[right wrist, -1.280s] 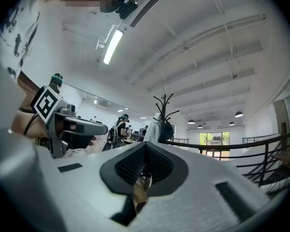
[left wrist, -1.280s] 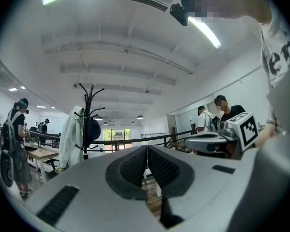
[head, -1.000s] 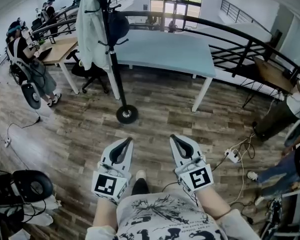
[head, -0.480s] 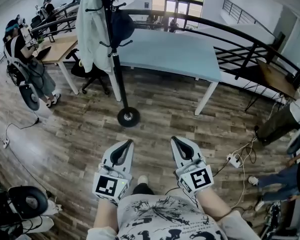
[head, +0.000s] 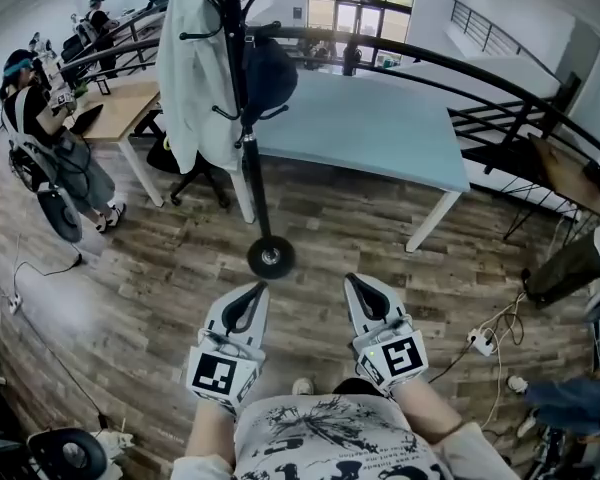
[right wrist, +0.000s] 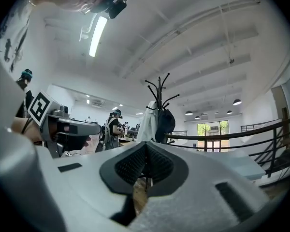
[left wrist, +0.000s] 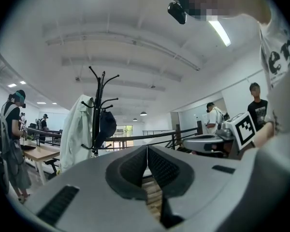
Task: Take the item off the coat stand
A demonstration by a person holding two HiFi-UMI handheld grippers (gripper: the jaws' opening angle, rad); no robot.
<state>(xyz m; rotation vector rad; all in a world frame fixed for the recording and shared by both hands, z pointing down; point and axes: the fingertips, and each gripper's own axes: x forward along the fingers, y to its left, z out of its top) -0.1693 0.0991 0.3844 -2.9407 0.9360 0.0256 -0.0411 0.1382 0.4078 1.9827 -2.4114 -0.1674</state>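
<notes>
In the head view the left tongs (head: 253, 291) and right tongs (head: 354, 285) sit side by side at the lower middle of the frame, both pointing up the picture toward the coat stand (head: 249, 153). Each pair is pressed fully together with nothing between the jaws. The left gripper view shows the left tongs (left wrist: 147, 151) meeting tip to tip, and the right gripper view shows the same of the right tongs (right wrist: 146, 149).

The stand's round base rests on the wooden floor (head: 150, 268) just above the tips of the tongs, apart from them. 2 things hang from its hooks in the upper left of the frame: a white coat (head: 193, 78) on the left of the pole and a dark item (head: 271, 73) on the right. A light blue bench (head: 380, 118) stands behind the stand. A person (head: 42, 103) stands at the far left edge.
</notes>
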